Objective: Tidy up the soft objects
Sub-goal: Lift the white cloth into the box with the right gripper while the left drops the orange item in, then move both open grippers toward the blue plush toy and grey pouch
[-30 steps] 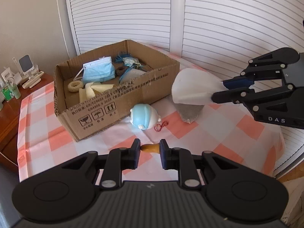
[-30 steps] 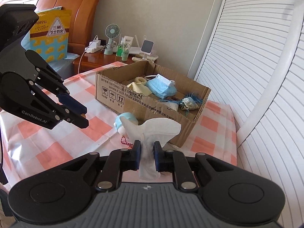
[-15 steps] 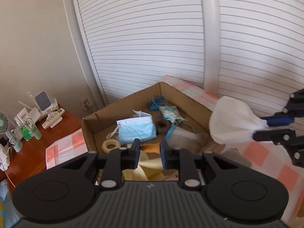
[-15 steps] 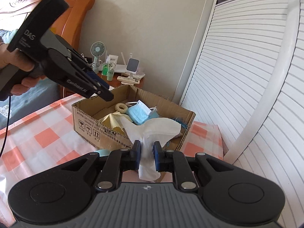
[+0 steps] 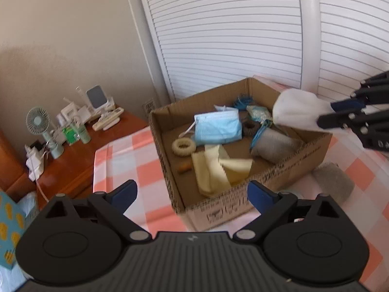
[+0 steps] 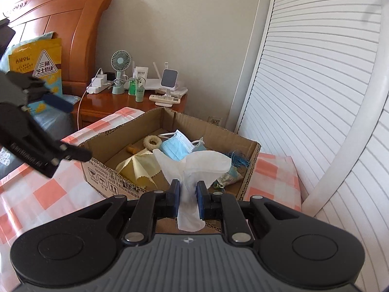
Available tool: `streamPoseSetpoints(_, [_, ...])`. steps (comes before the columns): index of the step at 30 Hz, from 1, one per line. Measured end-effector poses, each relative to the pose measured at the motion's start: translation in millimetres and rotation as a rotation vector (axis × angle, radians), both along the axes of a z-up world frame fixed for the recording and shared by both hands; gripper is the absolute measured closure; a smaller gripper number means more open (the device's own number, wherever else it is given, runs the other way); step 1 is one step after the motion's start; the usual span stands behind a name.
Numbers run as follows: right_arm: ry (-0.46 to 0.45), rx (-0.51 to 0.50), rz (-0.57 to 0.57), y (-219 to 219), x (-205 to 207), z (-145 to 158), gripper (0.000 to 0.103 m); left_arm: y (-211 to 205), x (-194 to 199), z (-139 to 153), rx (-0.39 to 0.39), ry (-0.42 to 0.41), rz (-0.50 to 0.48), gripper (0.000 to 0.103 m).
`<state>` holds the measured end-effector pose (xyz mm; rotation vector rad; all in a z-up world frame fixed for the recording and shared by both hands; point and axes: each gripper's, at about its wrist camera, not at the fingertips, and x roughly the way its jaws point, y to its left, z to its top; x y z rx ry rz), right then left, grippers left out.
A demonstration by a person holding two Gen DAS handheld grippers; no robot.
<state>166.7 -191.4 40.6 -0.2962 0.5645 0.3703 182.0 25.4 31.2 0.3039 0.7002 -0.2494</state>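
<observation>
An open cardboard box (image 5: 243, 204) (image 6: 102, 170) stands on the checked tablecloth. It holds a blue face mask (image 5: 216, 127) (image 6: 176, 147), a cream ring (image 5: 183, 147), a yellow cloth (image 5: 216, 170), a grey roll (image 5: 274, 146) and a small orange piece (image 5: 184, 169) (image 6: 132, 149). My left gripper (image 5: 192, 193) (image 6: 73, 130) hovers over the box's near-left corner. Its jaws are opening wide with nothing between them. My right gripper (image 6: 188, 194) (image 5: 328, 113) is shut on a white tissue (image 6: 194, 168) (image 5: 296, 114) above the box's right end.
A grey cloth (image 5: 333, 182) lies on the tablecloth (image 5: 126, 168) right of the box. Beside the table stands a wooden nightstand (image 6: 116, 99) with a small fan (image 6: 120, 60), chargers and a remote. White louvred doors (image 6: 304, 97) rise behind the box, and a wooden headboard (image 6: 80, 24) stands at the left.
My left gripper carried the small orange piece from the tablecloth to above the box and opened; the piece now lies in the box. My right gripper brought the tissue over the box.
</observation>
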Motion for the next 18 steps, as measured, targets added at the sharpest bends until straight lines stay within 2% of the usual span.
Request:
streamPoseSetpoints(5, [0.011,0.030,0.018,13.3,26.3,5.9,0.084,18.2,-40.2,-2.6,-0.130,0.045,0.035,0.006])
streamPoseSetpoints(7, [0.014,0.036,0.035,23.0,36.6,8.7,0.078,21.8,-48.0,-7.4,-0.154,0.055,0.063,0.006])
streamPoseSetpoints(8, [0.013,0.041,0.038,28.5,42.2,9.9,0.060,23.1,-51.8,-9.7,-0.162,0.054,0.079,0.006])
streamPoseSetpoints(9, [0.011,0.048,0.033,32.4,46.9,10.3,0.029,24.8,-54.6,-11.3,-0.172,0.055,0.095,0.006])
streamPoseSetpoints(11, [0.028,0.052,0.016,37.1,55.2,8.9,0.004,28.7,-59.9,-13.5,-0.195,0.055,0.121,0.005])
streamPoseSetpoints(12, [0.021,0.059,0.009,37.6,55.2,8.1,0.000,30.4,-62.3,-14.4,-0.206,0.049,0.131,0.004])
streamPoseSetpoints(14, [0.017,0.071,0.006,35.7,51.2,6.5,0.000,32.4,-66.7,-16.3,-0.219,0.030,0.146,0.001])
streamPoseSetpoints(18, [0.038,0.056,-0.030,28.8,39.7,2.6,0.000,32.2,-68.8,-19.3,-0.196,0.004,0.186,0.001])
